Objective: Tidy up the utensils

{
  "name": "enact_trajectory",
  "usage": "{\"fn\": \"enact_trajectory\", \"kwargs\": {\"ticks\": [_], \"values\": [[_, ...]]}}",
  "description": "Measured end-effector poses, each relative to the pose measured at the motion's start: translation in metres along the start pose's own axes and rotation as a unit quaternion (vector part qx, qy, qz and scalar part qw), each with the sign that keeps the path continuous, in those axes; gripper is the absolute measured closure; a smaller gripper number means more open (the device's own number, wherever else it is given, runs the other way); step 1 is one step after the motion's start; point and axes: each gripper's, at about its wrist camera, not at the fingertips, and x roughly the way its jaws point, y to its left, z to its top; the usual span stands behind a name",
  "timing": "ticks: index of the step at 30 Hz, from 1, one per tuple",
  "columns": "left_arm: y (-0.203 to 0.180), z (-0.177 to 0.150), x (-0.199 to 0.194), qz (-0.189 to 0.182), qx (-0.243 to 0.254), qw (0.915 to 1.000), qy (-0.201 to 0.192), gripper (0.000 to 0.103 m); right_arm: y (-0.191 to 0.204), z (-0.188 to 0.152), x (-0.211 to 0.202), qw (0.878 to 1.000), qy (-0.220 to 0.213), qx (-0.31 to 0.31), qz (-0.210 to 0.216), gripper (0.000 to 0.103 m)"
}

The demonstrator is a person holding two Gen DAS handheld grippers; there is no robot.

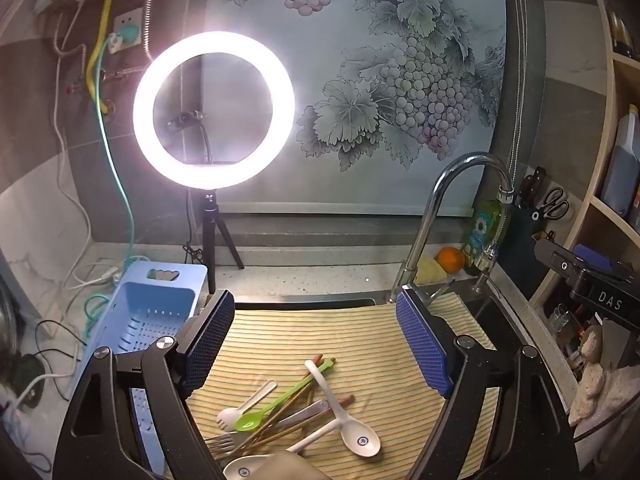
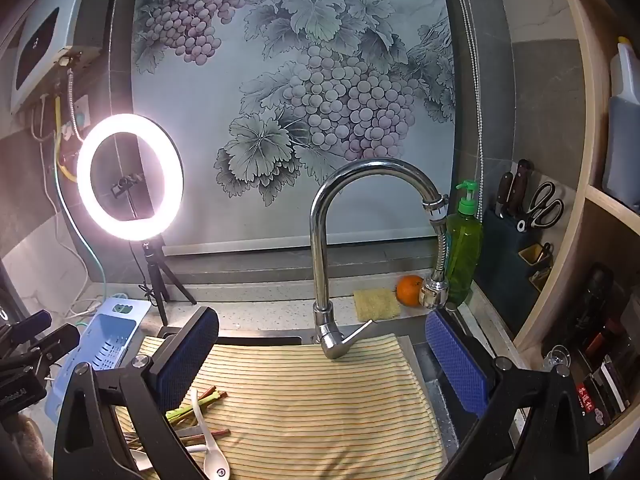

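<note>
Utensils lay in a loose pile on the striped cloth [image 1: 360, 344], which served as the landmark for everything else. Toward the cloth's near left part sat a white ceramic spoon [image 1: 352, 420], a green plastic spoon [image 1: 276, 400], a small white spork [image 1: 240, 408], a metal fork [image 1: 224, 442] and several brown chopsticks [image 1: 288, 416], crossing and touching one another. A second white spoon [image 1: 244, 470] showed at the cloth's near edge, partly cut off by the frame.

Left hand-held gripper [image 1: 316, 344] hovered above the cloth with its blue-padded fingers [image 1: 208, 340] spread wide, the pile lying below and between them, nothing pinched. Right hand-held gripper [image 2: 320, 364] hung over the cloth farther right, its fingers [image 2: 456, 360] likewise spread wide and holding nothing; from its view the pile lay at the cloth's left side, partly hidden behind its left finger.

Left of the cloth, a blue perforated basket [image 1: 148, 312] stood on the tabletop [image 1: 304, 276]. Behind the cloth rose a chrome faucet [image 2: 324, 260], with a yellow sponge [image 2: 376, 304], an orange [image 2: 409, 290] and a green soap bottle [image 2: 464, 248] beyond the cloth's far right corner. A lit ring light [image 1: 214, 110] on a small tripod stood behind the cloth's far left corner.
</note>
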Motion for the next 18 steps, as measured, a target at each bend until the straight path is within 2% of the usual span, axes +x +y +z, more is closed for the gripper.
{"fn": "enact_trajectory", "kwargs": {"ticks": [18], "values": [[-0.0051,-0.0004,0.0009,-0.006,0.007,0.9999,-0.006,0.020,-0.0018,0.0008,-0.0006,1.000,0.000,0.004,-0.003,0.001]]}}
